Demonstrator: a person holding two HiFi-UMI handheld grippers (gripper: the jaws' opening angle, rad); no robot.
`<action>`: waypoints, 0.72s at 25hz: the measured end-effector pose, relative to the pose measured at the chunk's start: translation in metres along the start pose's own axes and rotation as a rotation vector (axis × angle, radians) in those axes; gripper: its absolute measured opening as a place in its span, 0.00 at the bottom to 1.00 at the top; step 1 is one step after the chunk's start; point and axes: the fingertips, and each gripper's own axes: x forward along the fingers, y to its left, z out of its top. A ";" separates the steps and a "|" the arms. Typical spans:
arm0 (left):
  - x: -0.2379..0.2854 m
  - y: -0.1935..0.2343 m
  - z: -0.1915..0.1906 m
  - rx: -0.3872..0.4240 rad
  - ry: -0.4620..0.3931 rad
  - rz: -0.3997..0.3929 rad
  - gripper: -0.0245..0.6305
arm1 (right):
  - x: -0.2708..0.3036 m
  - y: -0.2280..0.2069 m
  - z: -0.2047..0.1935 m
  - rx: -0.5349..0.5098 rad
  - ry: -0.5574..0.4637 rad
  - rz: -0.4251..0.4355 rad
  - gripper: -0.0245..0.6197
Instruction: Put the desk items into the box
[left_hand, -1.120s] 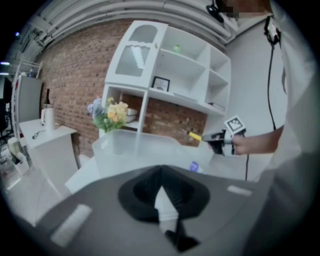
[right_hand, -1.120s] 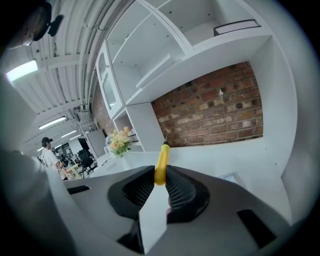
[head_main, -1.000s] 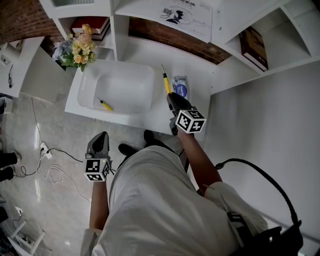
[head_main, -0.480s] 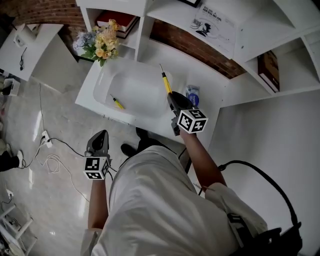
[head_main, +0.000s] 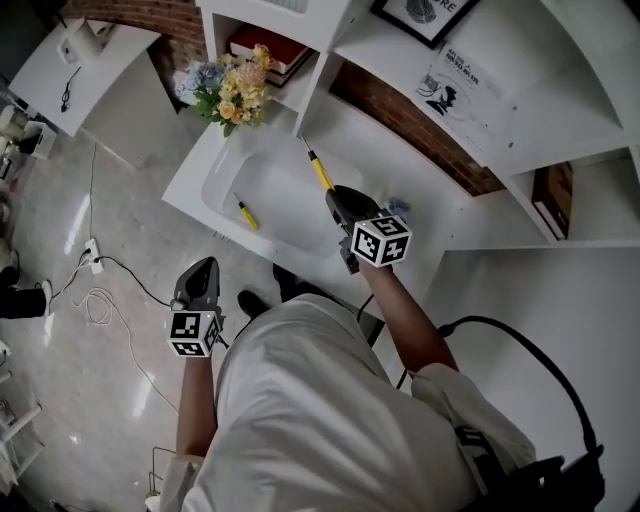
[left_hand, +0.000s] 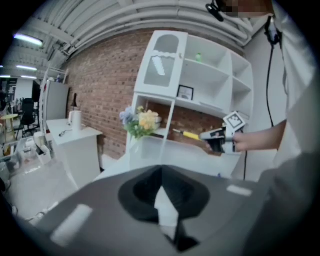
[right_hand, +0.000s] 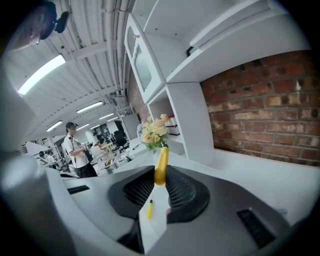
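Note:
My right gripper (head_main: 337, 198) is shut on the yellow handle of a screwdriver (head_main: 320, 172), whose thin shaft points up-left over the right rim of the white box (head_main: 225, 160). In the right gripper view the handle (right_hand: 160, 167) is pinched between the black pads. A small yellow pen (head_main: 246, 214) lies inside the box and shows through the jaw gap (right_hand: 149, 209). A blue item (head_main: 397, 208) lies on the desk, half hidden behind the right gripper. My left gripper (head_main: 203, 270) hangs low over the floor, shut and holding nothing; from it I see the right gripper (left_hand: 220, 139) and the screwdriver (left_hand: 191, 135).
A bunch of flowers (head_main: 235, 90) stands at the box's far left corner. White shelving (head_main: 330, 60) with red books (head_main: 265, 45) and a framed picture rises behind the desk. Cables (head_main: 100, 290) lie on the floor at left. A person (right_hand: 75, 150) stands far off.
My right gripper has carried the screwdriver leftward from beside the blue item to the box's right rim. The head view has shifted. The left gripper has hardly moved.

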 end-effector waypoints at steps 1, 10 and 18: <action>0.001 0.001 0.001 -0.003 -0.002 0.008 0.04 | 0.006 0.003 0.002 -0.009 0.008 0.018 0.14; -0.001 0.009 0.004 -0.038 -0.011 0.105 0.04 | 0.057 0.033 -0.014 -0.113 0.199 0.212 0.14; -0.012 0.019 -0.001 -0.080 -0.010 0.199 0.04 | 0.098 0.044 -0.045 -0.174 0.362 0.295 0.14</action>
